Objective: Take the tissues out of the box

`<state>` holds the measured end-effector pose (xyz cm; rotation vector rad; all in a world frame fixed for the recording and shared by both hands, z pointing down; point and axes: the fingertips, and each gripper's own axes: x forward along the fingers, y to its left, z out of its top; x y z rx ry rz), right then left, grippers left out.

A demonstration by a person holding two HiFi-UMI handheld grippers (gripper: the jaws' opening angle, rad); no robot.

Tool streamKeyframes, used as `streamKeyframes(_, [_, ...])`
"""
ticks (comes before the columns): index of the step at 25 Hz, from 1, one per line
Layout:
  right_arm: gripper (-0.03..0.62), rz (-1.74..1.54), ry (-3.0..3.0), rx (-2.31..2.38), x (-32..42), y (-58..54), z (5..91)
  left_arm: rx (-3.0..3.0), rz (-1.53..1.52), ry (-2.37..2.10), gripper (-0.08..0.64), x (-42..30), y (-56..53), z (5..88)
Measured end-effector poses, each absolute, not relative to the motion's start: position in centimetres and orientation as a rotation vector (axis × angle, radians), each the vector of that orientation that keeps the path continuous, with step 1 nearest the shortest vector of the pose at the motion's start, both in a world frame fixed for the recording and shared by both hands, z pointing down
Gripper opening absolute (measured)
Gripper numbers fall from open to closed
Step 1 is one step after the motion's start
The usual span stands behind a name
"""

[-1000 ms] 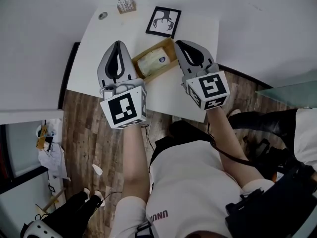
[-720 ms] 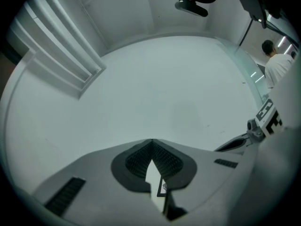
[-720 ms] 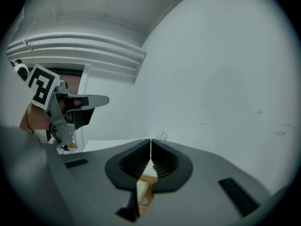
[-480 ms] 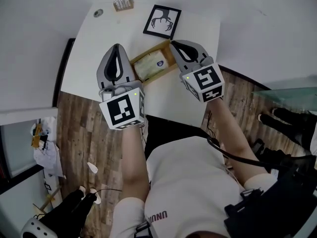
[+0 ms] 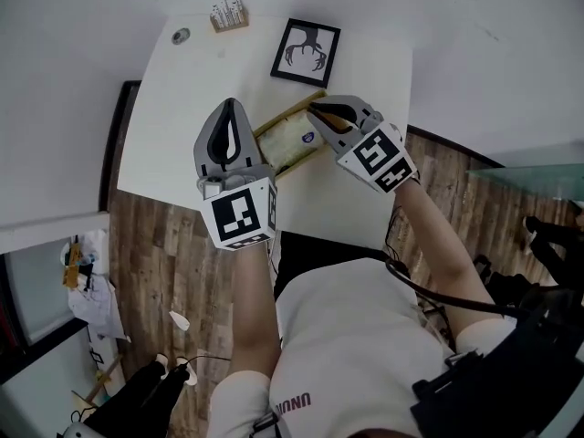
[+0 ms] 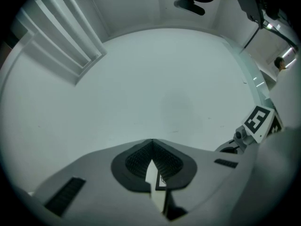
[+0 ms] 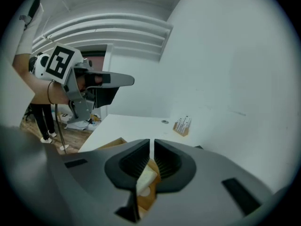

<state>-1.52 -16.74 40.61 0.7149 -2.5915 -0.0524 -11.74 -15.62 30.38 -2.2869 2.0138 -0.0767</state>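
A shallow wooden box point(image 5: 281, 117) lies on the white table point(image 5: 192, 108) with a white tissue pack point(image 5: 290, 139) inside it. My right gripper point(image 5: 311, 108) hovers over the box's right end, shut, holding nothing. In the right gripper view its jaws point(image 7: 151, 142) nearly touch, and the box point(image 7: 111, 144) and the tissue pack point(image 7: 146, 177) show below them. My left gripper point(image 5: 233, 102) hangs above the box's left end, shut and empty. In the left gripper view point(image 6: 151, 140) it faces a bare white wall.
A black-framed antler picture point(image 5: 306, 51) lies behind the box. A small wooden holder point(image 5: 228, 12) and a round grommet point(image 5: 181, 36) sit at the table's far left corner. Wood floor with clutter point(image 5: 87, 281) lies left of the table.
My right gripper has swung left and tipped down toward the box's right end. The left gripper has stayed over the box's left end.
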Motion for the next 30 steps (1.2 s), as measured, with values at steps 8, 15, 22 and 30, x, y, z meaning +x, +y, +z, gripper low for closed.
streamKeyframes(8, [0.262,-0.11,-2.41,0.269,-3.1,-15.3,45.6,-2.346,-0.093,2.045,0.012,-12.4,-17.8,32.7])
streamKeyframes(15, [0.264,-0.094,-2.325,0.117,-4.4,-14.6,48.0,-2.415,-0.081,2.034,0.012,-12.4,-19.7,34.3])
streamKeyframes(22, [0.264,-0.096,-2.239,0.006,-4.1,-13.9,50.1,-2.441,-0.068,2.072,0.012,-12.4,-20.0,35.6])
streamKeyframes(30, [0.261,-0.098,-2.182,-0.035,-4.5,-14.0,52.0,-2.457,-0.103,2.099,0.012,-12.7,-20.1,37.1])
